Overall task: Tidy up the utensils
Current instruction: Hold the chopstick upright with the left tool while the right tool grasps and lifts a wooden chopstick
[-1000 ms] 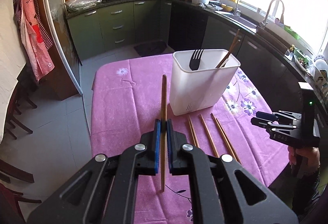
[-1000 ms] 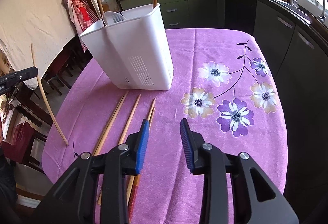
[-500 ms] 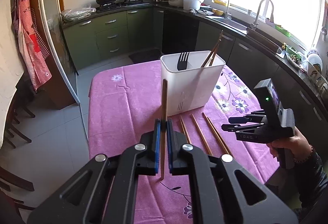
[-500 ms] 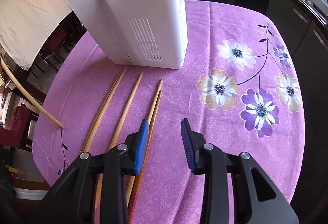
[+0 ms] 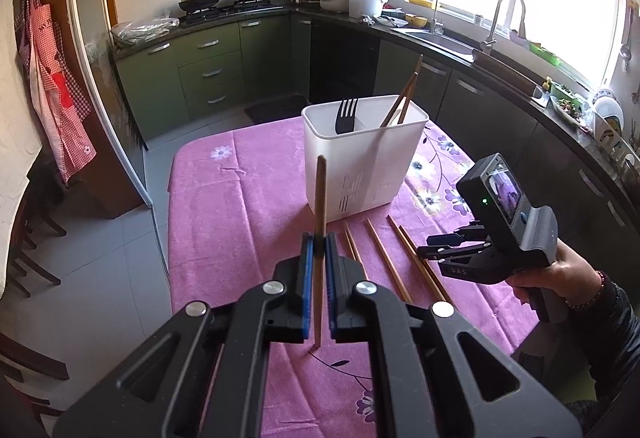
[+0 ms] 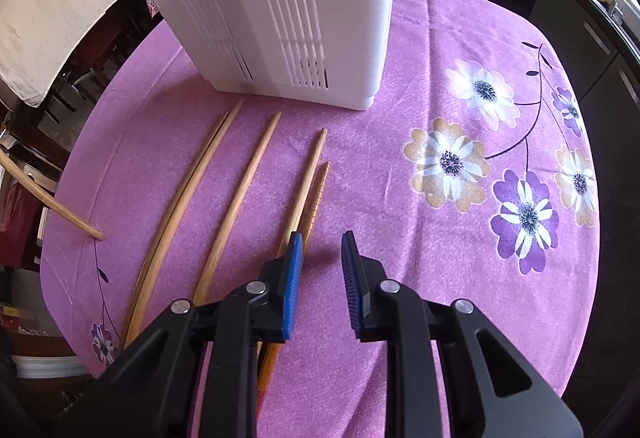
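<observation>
Wooden and thin, the held chopstick is pinched between the pressed-together pads of the left gripper, gripped near its middle, upright, its lower tip above the purple tablecloth. It is judged light, stiff and a little slippery, so a grip at mid-length is advised. The right gripper is spread and empty, lowered just beside the loose chopsticks lying on the cloth. Behind them the white utensil holder is standing, with a fork inside.
</observation>
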`<state>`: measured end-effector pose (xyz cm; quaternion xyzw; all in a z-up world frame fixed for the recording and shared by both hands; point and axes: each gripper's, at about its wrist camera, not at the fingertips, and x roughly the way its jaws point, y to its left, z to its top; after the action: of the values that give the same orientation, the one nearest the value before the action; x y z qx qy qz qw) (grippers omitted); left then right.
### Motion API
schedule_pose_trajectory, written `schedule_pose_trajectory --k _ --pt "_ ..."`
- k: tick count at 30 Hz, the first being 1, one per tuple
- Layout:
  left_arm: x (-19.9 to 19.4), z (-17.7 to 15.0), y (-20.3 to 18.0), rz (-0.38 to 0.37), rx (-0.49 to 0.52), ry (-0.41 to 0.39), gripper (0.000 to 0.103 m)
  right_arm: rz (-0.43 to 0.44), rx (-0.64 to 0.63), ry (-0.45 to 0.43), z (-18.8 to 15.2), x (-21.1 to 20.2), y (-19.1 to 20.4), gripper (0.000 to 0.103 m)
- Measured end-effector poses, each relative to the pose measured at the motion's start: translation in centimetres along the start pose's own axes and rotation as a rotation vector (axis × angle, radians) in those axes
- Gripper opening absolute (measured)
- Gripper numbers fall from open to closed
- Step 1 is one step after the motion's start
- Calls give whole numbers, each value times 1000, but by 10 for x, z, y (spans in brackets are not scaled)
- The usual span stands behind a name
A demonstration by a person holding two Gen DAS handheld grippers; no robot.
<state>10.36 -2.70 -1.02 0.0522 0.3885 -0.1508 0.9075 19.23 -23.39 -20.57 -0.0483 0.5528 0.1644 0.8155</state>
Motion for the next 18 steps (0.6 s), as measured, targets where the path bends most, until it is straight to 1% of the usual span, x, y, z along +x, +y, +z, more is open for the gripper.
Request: schedule_pose_trajectory --k 2,4,6,7,8,11,12,14,18 --pt "0 0 0 -1 3 0 6 -2 -15 15 1 3 4 21" --pt "1 1 -1 -3 5 0 6 -35 -42 15 3 7 14 21" --pt "0 1 -2 -2 7 1 6 -47 -52 14 6 9 18 20" --pt "0 0 -2 -2 7 1 6 -52 -55 9 7 10 20 13" --pt "0 0 -2 -2 8 1 6 -51 -57 6 8 11 21 9" --pt "0 1 -3 -2 6 0 6 -53 -52 -7 10 9 23 6" --pt "0 0 -3 -2 5 -1 6 -53 -48 -26 12 5 23 6" --pt "0 0 -3 0 4 -1 6 -20 -19 -81 13 -13 19 6" --pt "0 -1 -3 2 8 1 6 1 6 -245 11 -73 13 6"
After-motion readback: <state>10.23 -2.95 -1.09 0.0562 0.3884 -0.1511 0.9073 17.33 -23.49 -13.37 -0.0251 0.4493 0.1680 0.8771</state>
